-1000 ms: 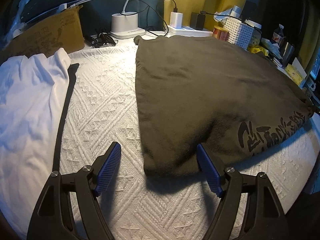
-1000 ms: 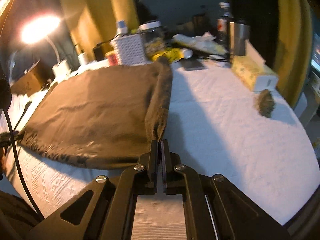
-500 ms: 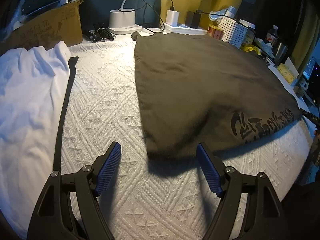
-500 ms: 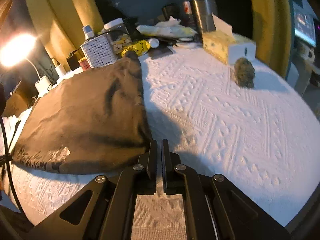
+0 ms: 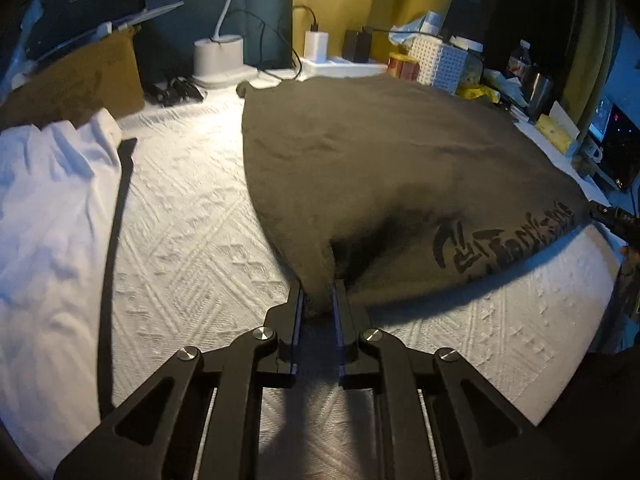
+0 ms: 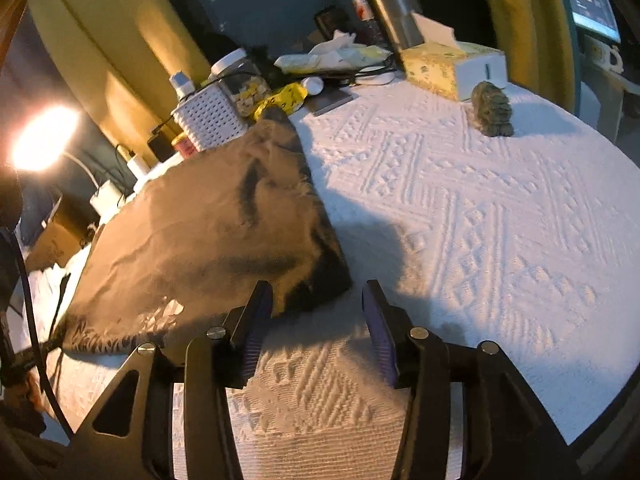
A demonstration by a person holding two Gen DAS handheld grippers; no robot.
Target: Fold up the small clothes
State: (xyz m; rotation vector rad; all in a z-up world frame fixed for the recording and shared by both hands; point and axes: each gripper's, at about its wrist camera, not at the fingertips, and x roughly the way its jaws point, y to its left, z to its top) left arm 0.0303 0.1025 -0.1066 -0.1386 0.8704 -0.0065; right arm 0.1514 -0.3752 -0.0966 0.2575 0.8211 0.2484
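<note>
While left tool (image 5: pixel 317 300) pinches near corner: brown garment (image 5: pixel 380 168) lies flat on white desk (image 5: pixel 192 216), mid-fold.
Right tool (image 6: pixel 318 322): spread, holds nothing, beside the other near corner.
Risk: one-sided lift drags cloth, fold skews.
Risk: far clutter snags hem.

shirt (image 5: pixel 380 168): dark brown, black letters near one edge
bed cover (image 6: pixel 480 208): white, bumpy diamond and zigzag pattern
cloth pile (image 5: pixel 48 208): white
strap (image 5: pixel 114 240): black
left gripper (image 5: pixel 318 300): black
right gripper (image 6: pixel 316 312): black, blue-purple pads
basket (image 6: pixel 210 118): white, full of little holes
tissue box (image 6: pixel 444 66): yellow and white
curtain (image 6: pixel 108 40): yellow
</note>
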